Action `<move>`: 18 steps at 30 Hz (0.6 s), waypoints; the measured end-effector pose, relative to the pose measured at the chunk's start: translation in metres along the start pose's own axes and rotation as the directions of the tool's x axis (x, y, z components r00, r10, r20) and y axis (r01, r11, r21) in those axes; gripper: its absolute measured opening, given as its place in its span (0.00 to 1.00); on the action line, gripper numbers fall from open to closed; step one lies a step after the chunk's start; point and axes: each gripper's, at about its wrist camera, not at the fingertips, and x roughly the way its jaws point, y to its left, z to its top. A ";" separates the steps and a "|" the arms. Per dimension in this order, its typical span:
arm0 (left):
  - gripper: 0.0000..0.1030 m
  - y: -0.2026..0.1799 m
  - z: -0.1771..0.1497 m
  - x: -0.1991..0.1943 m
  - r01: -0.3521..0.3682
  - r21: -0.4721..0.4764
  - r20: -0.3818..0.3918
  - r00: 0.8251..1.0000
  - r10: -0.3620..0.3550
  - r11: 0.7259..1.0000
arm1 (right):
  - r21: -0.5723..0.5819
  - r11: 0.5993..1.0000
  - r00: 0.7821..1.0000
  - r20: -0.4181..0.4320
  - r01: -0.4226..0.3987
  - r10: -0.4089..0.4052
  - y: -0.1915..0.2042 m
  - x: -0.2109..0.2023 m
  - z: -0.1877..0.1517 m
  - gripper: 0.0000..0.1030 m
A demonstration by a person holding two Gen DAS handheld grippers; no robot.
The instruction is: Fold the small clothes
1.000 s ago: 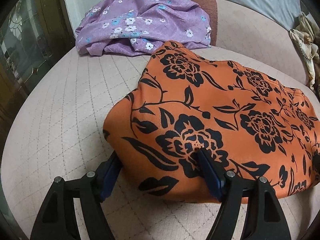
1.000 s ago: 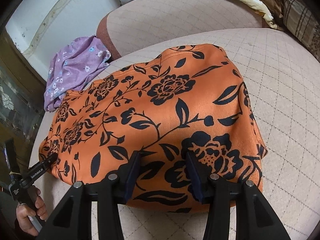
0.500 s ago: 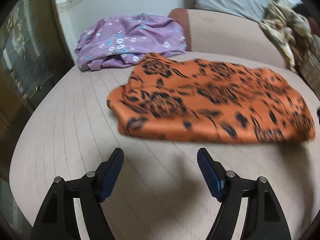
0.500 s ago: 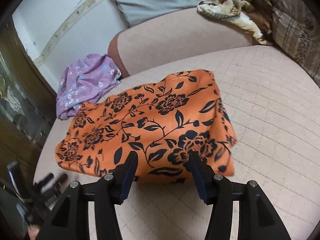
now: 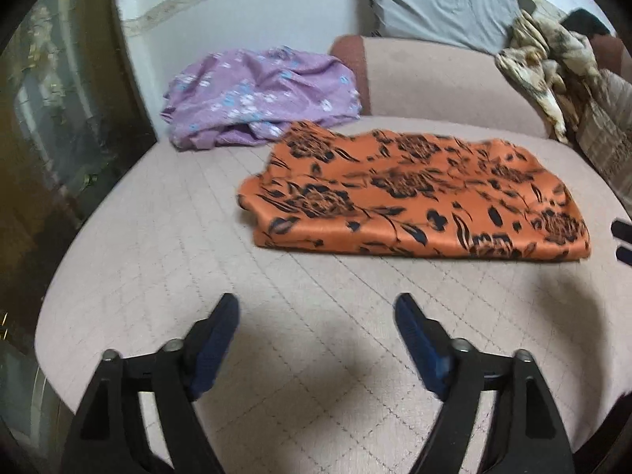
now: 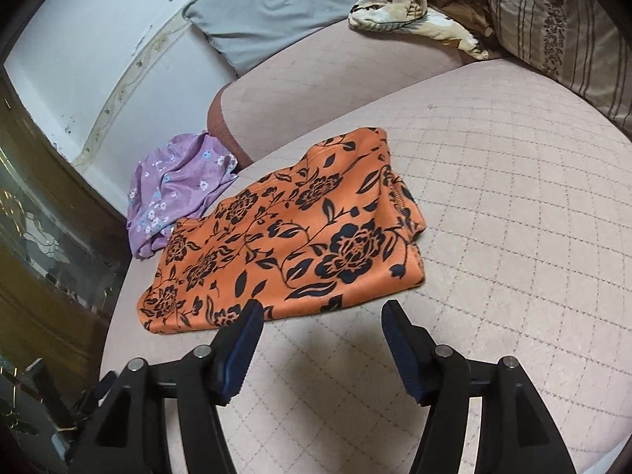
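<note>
An orange garment with black flowers (image 5: 418, 197) lies folded flat on the beige quilted cushion (image 5: 166, 245); it also shows in the right wrist view (image 6: 292, 237). My left gripper (image 5: 316, 308) is open and empty, held back from the garment's near edge. My right gripper (image 6: 320, 312) is open and empty, just short of the garment's near edge. The right gripper's blue tips show at the right edge of the left wrist view (image 5: 622, 241).
A crumpled purple flowered garment (image 5: 256, 91) lies at the cushion's far left corner, also in the right wrist view (image 6: 177, 193). A grey pillow (image 6: 268, 8), a patterned blanket (image 6: 418, 4) and a striped pillow (image 6: 561, 27) lie behind. A glass-fronted cabinet (image 6: 39, 237) stands left.
Both grippers let go of the orange garment and pulled back and up from it. The garment now lies flat and folded on the cushion.
</note>
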 end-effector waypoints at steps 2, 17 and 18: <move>0.89 0.003 0.002 -0.009 0.001 -0.020 0.034 0.999 0.000 1.000 | -0.001 1.000 1.000 0.010 0.020 -0.020 -0.003 0.002 0.001 0.64; 0.89 0.021 0.000 0.007 -0.031 -0.067 -0.053 0.998 0.028 0.997 | 0.130 0.991 0.999 0.017 -0.039 0.037 -0.028 0.010 0.008 0.64; 0.89 0.023 0.001 0.009 -0.038 -0.064 -0.050 0.998 0.034 0.997 | 0.140 0.989 0.999 0.017 -0.049 0.047 -0.028 0.011 0.009 0.64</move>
